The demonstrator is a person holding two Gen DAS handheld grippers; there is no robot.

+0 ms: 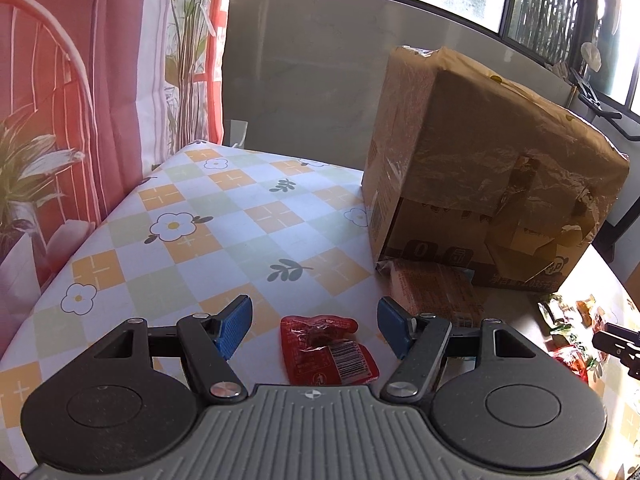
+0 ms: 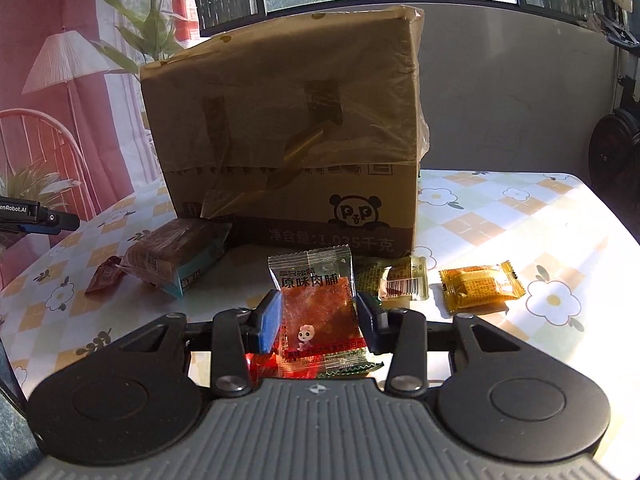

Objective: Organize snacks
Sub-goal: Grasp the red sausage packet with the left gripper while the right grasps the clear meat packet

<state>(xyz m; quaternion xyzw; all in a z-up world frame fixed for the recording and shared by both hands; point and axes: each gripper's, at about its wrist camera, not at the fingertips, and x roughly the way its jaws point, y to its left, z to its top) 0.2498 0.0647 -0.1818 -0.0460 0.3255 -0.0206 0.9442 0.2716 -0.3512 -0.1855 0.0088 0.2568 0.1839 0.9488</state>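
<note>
1. The left hand-held gripper [image 1: 316, 326] hovers over the bench [image 1: 224, 216], which wears a checked cloth of orange, green and white squares with flowers; its blue-padded jaws stand well apart and press on nothing.
2. A small red foil snack packet [image 1: 326, 350] with a barcode lies flat on the cloth between those jaws, touching neither pad.
3. The right hand-held gripper [image 2: 318, 320] is clamped on a clear plastic packet of reddish dried meat [image 2: 316, 300] printed with white characters; the packet stands upright between the pads.
4. Behind both stands a large brown cardboard box [image 2: 288, 120] wrapped in clear tape, with a panda drawing near its lower right corner.
5. A brown wrapped bread-like pack with a teal end [image 2: 176, 256] lies against the box's lower left.
6. To the right of the held packet lie a pale packet with a barcode [image 2: 404, 284] and, just beside it, a yellow-orange sweet wrapper [image 2: 478, 286], both flat on the cloth.
</note>
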